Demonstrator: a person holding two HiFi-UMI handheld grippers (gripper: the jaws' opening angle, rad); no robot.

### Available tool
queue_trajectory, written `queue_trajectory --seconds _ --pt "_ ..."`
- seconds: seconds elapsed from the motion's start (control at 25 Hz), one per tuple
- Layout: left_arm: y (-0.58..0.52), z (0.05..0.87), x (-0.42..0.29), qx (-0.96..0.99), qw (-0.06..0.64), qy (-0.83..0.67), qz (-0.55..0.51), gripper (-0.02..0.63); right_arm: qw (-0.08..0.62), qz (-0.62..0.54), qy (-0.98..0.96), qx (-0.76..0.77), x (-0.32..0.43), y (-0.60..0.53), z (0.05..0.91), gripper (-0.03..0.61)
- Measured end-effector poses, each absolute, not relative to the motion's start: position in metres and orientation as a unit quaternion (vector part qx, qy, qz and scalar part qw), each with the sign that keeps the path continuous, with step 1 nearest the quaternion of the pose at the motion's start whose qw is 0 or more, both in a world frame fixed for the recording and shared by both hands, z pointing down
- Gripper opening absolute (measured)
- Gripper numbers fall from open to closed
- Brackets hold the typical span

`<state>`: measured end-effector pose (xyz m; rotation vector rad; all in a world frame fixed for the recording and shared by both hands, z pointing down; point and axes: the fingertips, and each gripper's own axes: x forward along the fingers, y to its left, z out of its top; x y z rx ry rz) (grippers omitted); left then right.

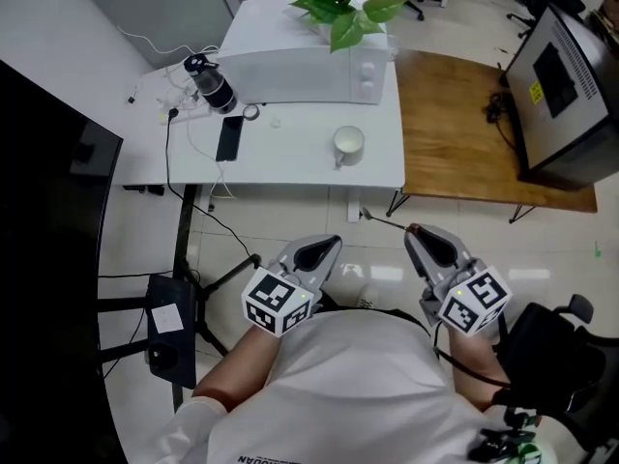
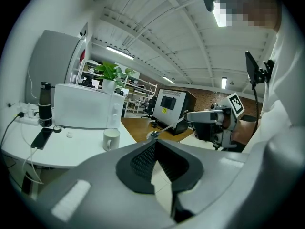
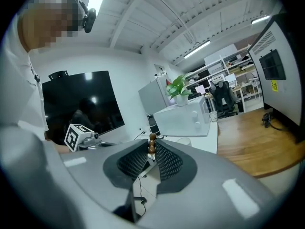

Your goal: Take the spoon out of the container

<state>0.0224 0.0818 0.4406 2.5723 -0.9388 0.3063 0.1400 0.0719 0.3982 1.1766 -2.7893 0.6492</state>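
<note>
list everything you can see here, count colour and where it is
microwave: 1, white, back of the white table
plant: 1, green, on top of the microwave
bottle: 1, dark, by the microwave's left end
phone: 1, black, on the white table, left of the mug
mug: 1, white, in front of the microwave
white table: 1, white, centre
wooden table: 1, brown, right of the white table
screen unit: 1, black and grey, on the wooden table
spoon: 1, brown beaded end, in the right gripper, clear of the mug
left gripper: 1, grey, jaws together, empty
right gripper: 1, grey, shut on the spoon
</note>
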Motion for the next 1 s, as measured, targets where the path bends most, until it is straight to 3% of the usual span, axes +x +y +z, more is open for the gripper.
queue_trajectory --seconds 1.0 --pt "0.079 0.433 -0.027 0.94 0.198 -0.254 0.111 0.005 0.031 0.217 -0.871 0.439 0.08 0.083 0.391 0.055"
